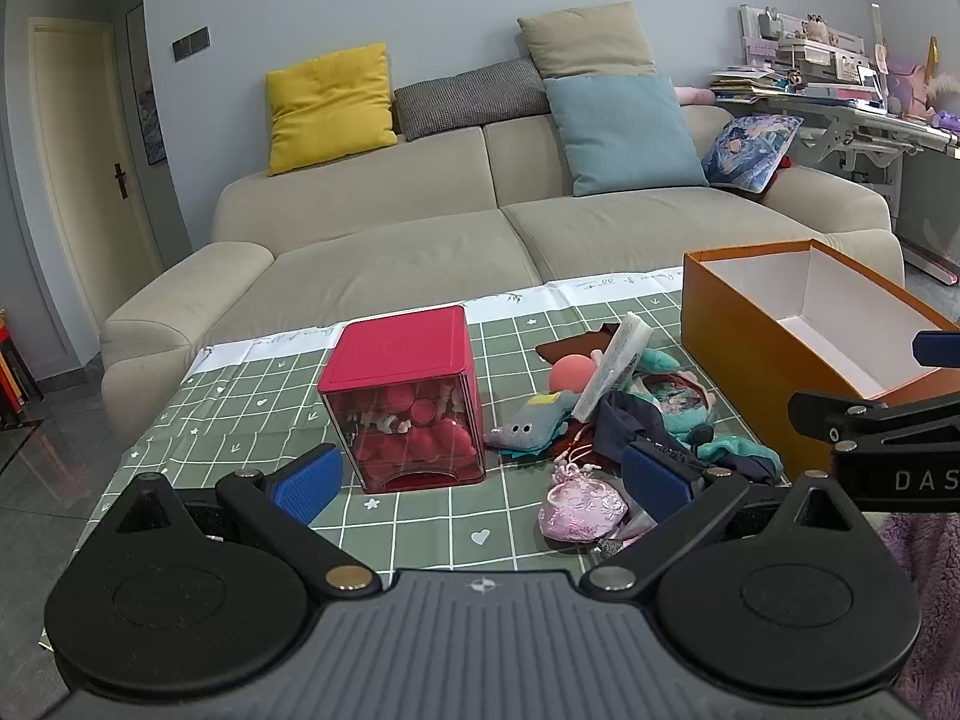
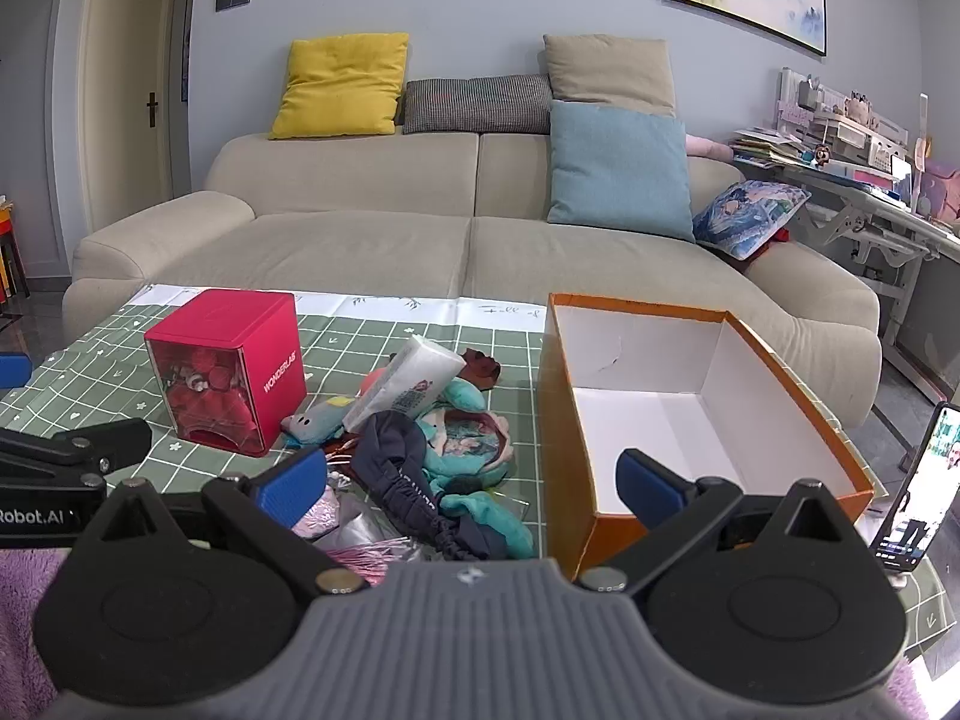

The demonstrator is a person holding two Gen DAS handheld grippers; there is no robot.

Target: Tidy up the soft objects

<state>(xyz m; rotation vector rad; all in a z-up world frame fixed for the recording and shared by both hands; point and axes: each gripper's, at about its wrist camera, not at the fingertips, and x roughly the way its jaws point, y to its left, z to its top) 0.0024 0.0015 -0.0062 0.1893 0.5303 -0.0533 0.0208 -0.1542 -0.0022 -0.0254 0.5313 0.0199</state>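
Hovering over a green checked tablecloth [image 1: 420, 516], left gripper [image 1: 480, 480] with blue pads spread wide and nothing between them; red cube box [image 1: 402, 396] standing just ahead of the gap, pink satin pouch [image 1: 579, 510] lying close by the right-hand pad. Likewise spread fully and empty, right gripper [image 2: 474, 480], one pad over the heap, the other in front of the orange box [image 2: 708, 408]. Heaped between red cube box and orange box, the soft objects: grey plush elephant [image 1: 531, 423] at the near left, dark blue elastic cloth [image 2: 408, 468] draped over teal plush pieces [image 2: 480, 516], a round printed pouch [image 2: 474, 438] among them, a white tissue packet [image 2: 414, 384] leaning on top, a pink ball [image 1: 567, 373] and a dark red scrap [image 2: 483, 366] behind. Open-topped, white inside and empty, orange box to the right of the heap, touching or nearly touching it. Propped at the far right edge, a lit phone [image 2: 918, 492]. Beyond the table, a beige sofa [image 1: 420, 240] with cushions.
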